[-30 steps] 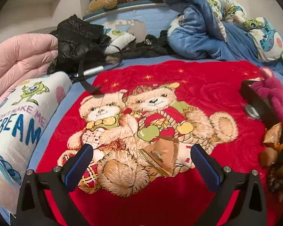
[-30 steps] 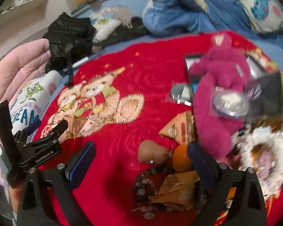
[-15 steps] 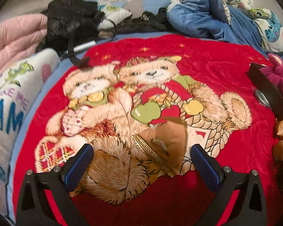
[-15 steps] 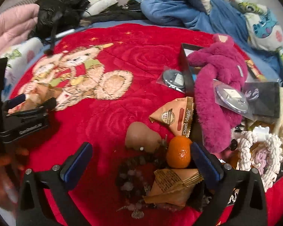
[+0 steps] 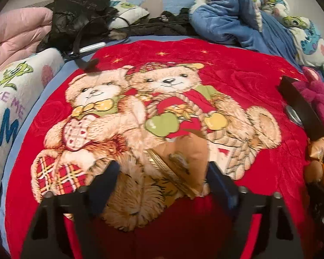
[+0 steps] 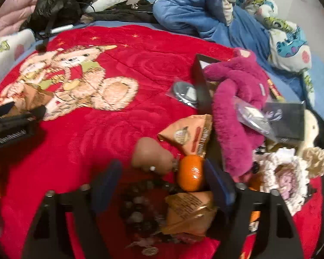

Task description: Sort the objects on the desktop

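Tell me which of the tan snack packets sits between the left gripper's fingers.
The lone snack packet on the bear print of the red blanket; the left gripper is closing around it. The other two lie by the orange.

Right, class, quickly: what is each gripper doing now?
Left gripper: jaws closing around the tan packet, not yet gripping.
Right gripper: jaws closing over the bead bracelet, holding nothing.

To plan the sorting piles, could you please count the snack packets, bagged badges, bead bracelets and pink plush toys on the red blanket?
Tan snack packets: 3
Bagged round badges: 2
Bead bracelets: 1
Pink plush toys: 1
Total: 7
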`<state>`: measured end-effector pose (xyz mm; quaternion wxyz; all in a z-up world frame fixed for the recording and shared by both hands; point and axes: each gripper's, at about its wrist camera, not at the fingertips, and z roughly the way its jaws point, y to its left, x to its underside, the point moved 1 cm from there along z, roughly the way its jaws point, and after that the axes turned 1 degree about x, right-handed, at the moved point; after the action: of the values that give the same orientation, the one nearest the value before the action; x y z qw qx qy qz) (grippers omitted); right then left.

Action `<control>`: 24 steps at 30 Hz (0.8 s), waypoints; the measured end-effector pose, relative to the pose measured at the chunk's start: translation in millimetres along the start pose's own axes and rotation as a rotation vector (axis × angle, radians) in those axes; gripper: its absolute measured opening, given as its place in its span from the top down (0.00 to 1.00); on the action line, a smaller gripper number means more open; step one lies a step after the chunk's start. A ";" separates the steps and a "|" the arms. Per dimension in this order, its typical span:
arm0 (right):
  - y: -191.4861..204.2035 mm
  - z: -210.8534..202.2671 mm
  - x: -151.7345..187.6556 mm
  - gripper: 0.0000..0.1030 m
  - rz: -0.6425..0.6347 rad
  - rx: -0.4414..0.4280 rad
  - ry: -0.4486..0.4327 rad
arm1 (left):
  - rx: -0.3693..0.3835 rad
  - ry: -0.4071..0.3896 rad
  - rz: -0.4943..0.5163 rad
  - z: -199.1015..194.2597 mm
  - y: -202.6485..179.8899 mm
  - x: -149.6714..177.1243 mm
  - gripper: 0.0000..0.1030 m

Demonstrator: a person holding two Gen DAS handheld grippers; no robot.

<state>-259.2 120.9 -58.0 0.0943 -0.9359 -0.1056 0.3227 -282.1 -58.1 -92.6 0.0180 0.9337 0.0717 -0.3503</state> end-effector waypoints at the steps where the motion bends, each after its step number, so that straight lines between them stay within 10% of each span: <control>1: -0.5 0.2 0.1 0.33 -0.006 0.005 -0.002 | 0.002 -0.003 0.008 -1.3 -1.6 0.0 0.35; 7: -1.1 -5.9 -1.7 0.52 0.002 -0.023 -0.031 | 0.005 -0.022 0.054 -8.0 -9.7 -0.4 0.79; 24: -21.3 -12.8 -4.0 0.95 0.098 -0.105 -0.044 | -0.012 -0.058 0.046 -19.4 -7.5 0.9 0.85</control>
<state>-257.2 139.0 -40.6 0.0267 -0.9363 -0.0783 0.3415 -269.9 -48.9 -78.5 0.0340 0.9244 0.0517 -0.3764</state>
